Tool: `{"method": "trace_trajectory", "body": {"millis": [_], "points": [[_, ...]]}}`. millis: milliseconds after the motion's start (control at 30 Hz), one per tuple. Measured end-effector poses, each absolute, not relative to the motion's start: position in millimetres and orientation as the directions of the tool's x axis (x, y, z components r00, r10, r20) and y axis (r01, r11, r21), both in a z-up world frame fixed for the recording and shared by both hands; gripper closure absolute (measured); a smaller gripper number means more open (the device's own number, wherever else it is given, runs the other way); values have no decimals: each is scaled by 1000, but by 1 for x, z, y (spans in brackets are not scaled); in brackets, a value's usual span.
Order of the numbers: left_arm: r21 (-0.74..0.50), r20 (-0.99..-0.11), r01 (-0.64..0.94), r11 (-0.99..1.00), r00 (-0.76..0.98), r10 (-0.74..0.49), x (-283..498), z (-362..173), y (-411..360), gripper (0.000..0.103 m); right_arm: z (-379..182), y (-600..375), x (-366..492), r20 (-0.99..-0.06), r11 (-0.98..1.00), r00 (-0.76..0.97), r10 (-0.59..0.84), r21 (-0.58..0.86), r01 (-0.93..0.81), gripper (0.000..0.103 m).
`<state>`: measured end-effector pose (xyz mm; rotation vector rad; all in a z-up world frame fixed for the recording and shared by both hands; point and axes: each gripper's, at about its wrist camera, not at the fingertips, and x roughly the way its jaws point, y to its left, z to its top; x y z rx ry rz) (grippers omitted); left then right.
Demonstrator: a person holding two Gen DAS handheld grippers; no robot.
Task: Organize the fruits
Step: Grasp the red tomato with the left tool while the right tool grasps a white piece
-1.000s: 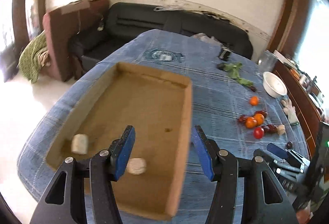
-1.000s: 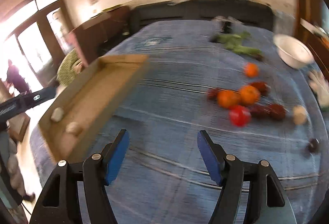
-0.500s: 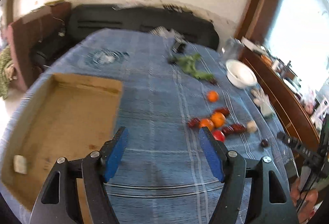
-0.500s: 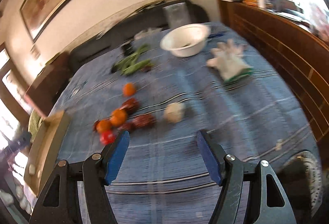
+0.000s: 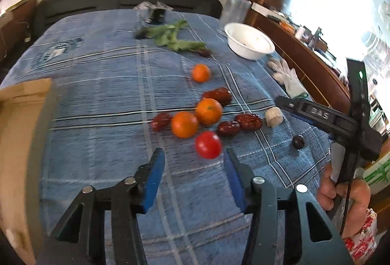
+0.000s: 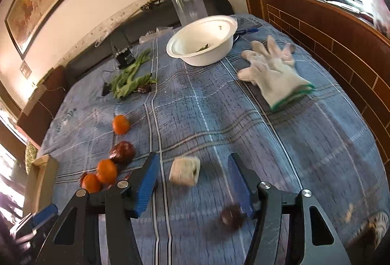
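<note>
Most fruit lies loose on the tabletop (image 5: 102, 84): oranges (image 5: 184, 124), dates (image 5: 248, 121) and a tomato (image 5: 208, 144), well apart from the cardboard box (image 5: 22, 118) at left. Both the left hand-held gripper (image 5: 193, 167) and right hand-held gripper (image 6: 192, 175) are spread wide, empty; sorting looks barely begun

A table under a blue plaid cloth (image 5: 102, 94) carries a loose cluster of three oranges (image 5: 184, 124), several dark red dates (image 5: 248, 121) and a red tomato (image 5: 208, 145), with a pale cut chunk (image 6: 184, 171) and a small dark fruit (image 5: 298, 142) near them. Farther back lie leafy greens (image 6: 130, 78), a white bowl (image 6: 202, 42) and a white glove (image 6: 275, 72). A cardboard tray (image 5: 22, 123) sits at the left edge.
</note>
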<state>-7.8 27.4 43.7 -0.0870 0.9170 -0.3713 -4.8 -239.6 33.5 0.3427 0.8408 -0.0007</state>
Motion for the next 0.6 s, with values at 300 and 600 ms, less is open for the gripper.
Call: {"method": "trace_trajectory", "body": {"millis": [300, 600], "points": [[-223, -794, 304, 926, 495, -354, 18, 14, -4, 58, 12, -235, 7, -758, 959, 639, 131, 261, 113, 45], [-251, -769, 289, 924, 521, -371, 17, 13, 0, 75, 15, -221, 3, -747, 974, 653, 123, 216, 63, 70]]}}
